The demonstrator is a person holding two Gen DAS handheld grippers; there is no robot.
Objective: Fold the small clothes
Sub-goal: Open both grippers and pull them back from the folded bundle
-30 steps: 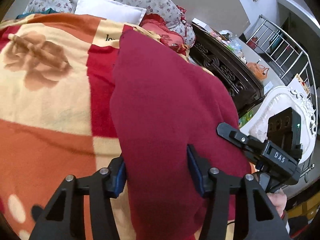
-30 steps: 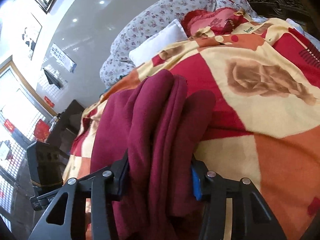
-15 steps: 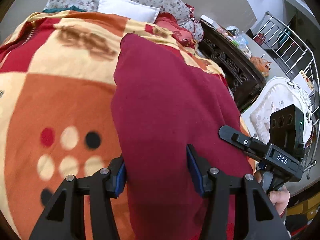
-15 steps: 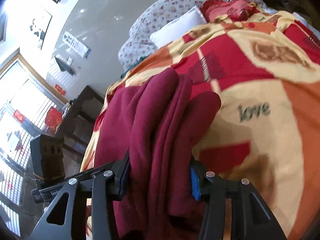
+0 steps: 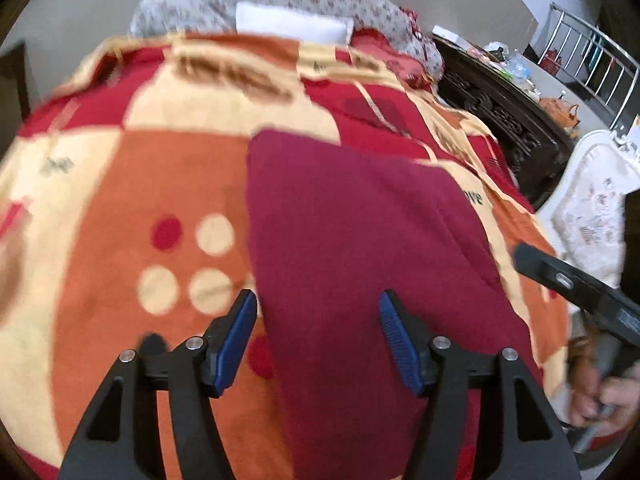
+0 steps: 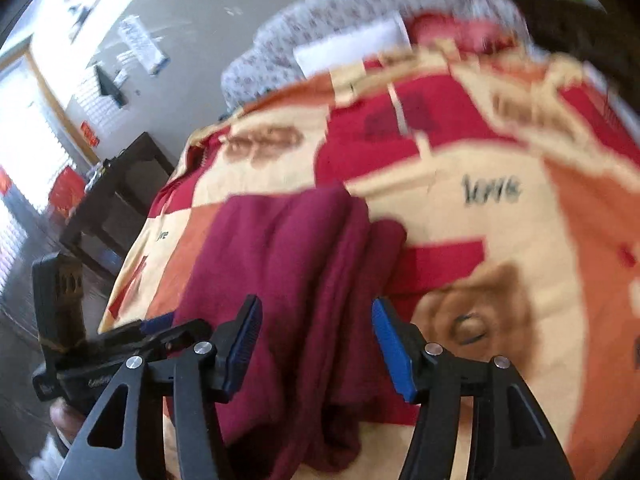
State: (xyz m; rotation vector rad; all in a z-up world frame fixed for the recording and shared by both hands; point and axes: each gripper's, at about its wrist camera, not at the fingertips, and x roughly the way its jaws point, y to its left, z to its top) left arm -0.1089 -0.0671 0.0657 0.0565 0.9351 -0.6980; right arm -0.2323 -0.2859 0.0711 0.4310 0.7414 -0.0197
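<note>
Maroon garment (image 5: 360,248) lies on the patterned blanket (image 5: 120,208) that covers the bed, in its near half, folded into a rough rectangle. From the right wrist view its near edge shows several stacked layers bunched into soft ridges (image 6: 320,280), so I judge it is already folded at least once.

Left gripper (image 5: 318,338): jaws spread wide, blue pads either side of the garment's near left portion, nothing pinched. The left pad (image 5: 236,340) sits over the blanket just off the garment's edge. Right gripper (image 6: 316,340): jaws likewise apart, straddling the bunched near edge; cloth lies between the pads, but I see gaps, so I read it as released, not gripping. Both views are motion-blurred, so contact with the cloth is hard to confirm.

My read of the step: the garment is set down, and the next grip or smoothing pass is pending.

Notes for doing it well:
- Take all stacked layers at once; a shallow bite would catch only the top ply and the fold would open.
- Keep the left pad clear of the blanket or it lifts too.
- Grip both near corners level so the edge stays straight.
- Flatten the ridges on the right side before any further fold.

White pillow (image 5: 292,24) at the head of the bed is well clear.
</note>
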